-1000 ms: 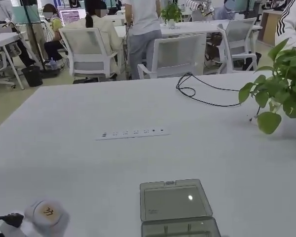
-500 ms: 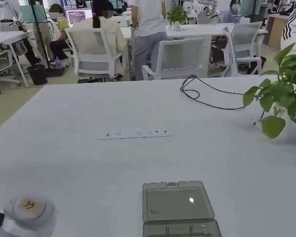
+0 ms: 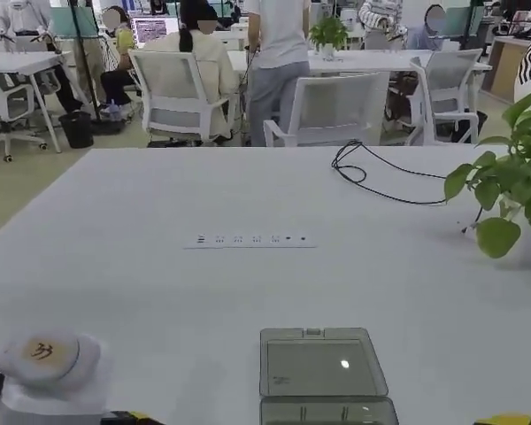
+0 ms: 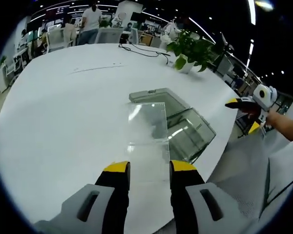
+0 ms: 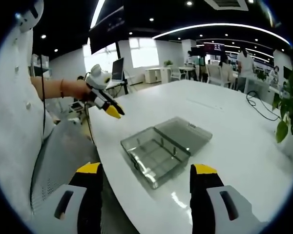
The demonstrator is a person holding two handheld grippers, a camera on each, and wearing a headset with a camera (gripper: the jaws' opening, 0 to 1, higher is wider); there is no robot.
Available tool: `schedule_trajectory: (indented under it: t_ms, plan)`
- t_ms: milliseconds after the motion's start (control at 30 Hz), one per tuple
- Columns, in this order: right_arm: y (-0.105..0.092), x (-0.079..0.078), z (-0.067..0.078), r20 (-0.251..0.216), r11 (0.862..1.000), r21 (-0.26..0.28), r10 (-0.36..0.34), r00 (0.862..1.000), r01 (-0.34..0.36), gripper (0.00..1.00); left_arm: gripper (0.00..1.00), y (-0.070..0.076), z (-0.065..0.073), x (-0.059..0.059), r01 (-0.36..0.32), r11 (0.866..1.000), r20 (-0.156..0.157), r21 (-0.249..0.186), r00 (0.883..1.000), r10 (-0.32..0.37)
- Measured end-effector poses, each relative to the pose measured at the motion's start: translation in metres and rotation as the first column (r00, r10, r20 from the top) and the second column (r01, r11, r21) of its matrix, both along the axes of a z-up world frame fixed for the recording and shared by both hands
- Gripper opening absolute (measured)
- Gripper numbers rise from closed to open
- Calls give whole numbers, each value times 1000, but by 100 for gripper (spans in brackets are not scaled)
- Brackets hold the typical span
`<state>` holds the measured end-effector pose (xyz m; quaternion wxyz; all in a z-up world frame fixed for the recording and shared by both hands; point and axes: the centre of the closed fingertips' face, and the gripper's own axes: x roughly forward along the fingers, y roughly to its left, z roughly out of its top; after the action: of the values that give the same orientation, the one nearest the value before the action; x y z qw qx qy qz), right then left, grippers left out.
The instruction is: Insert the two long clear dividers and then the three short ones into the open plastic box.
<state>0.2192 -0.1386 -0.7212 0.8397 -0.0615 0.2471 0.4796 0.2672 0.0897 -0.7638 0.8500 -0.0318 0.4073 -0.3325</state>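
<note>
The open smoky-clear plastic box (image 3: 326, 412) lies at the table's near edge, its lid (image 3: 321, 363) flat behind it. In the left gripper view my left gripper (image 4: 150, 168) is closed on clear dividers (image 4: 146, 126), which reach forward over the lid's (image 4: 149, 95) edge. The box (image 4: 188, 134) lies ahead to the right. My right gripper (image 5: 146, 170) stands wide open with nothing in it, just short of the box (image 5: 154, 156). The left gripper (image 5: 112, 111) hovers off the table's edge. The right gripper (image 4: 239, 103) is past the box.
On the white table (image 3: 159, 292) lie a flat white power strip (image 3: 248, 240) and, further back, a black cable (image 3: 380, 173). A potted plant (image 3: 509, 190) stands at the right. Behind the table are chairs (image 3: 332, 106) and people. The left gripper's white round cap (image 3: 44, 359) is at lower left.
The head camera has tipped and shifted, so the whole scene slid. Against the box, the left gripper's white cap has moved a little to the left. The box has not moved.
</note>
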Motion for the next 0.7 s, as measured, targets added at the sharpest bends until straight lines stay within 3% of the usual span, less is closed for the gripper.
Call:
schedule_trajectory:
  t_ms: [67, 200, 267, 333, 433, 567, 700]
  plan:
    - [8, 2, 8, -2, 1000, 27, -1, 1000, 1, 69, 30, -10, 7, -1, -3, 999, 11, -46, 1000, 3]
    - [23, 8, 21, -4, 999, 53, -11, 1000, 11, 64, 30, -26, 17, -4, 5, 996, 28, -87, 1000, -2]
    - [32, 12, 31, 2, 996, 90, -21, 1000, 21, 63, 30, -37, 23, -5, 5, 992, 36, -129, 999, 0]
    - [40, 16, 35, -38, 993, 110, -45, 998, 49, 63, 30, -47, 29, -6, 4, 987, 43, -163, 999, 3]
    - [50, 23, 43, -36, 989, 131, -63, 997, 67, 59, 30, -64, 38, -10, 16, 979, 59, -202, 998, -4]
    - [61, 30, 52, -63, 976, 187, -103, 993, 113, 53, 30, -81, 44, -14, 34, 970, 73, -240, 997, -17]
    - [68, 35, 54, -73, 971, 187, -134, 988, 146, 46, 30, -96, 49, -17, 48, 964, 87, -262, 996, -26]
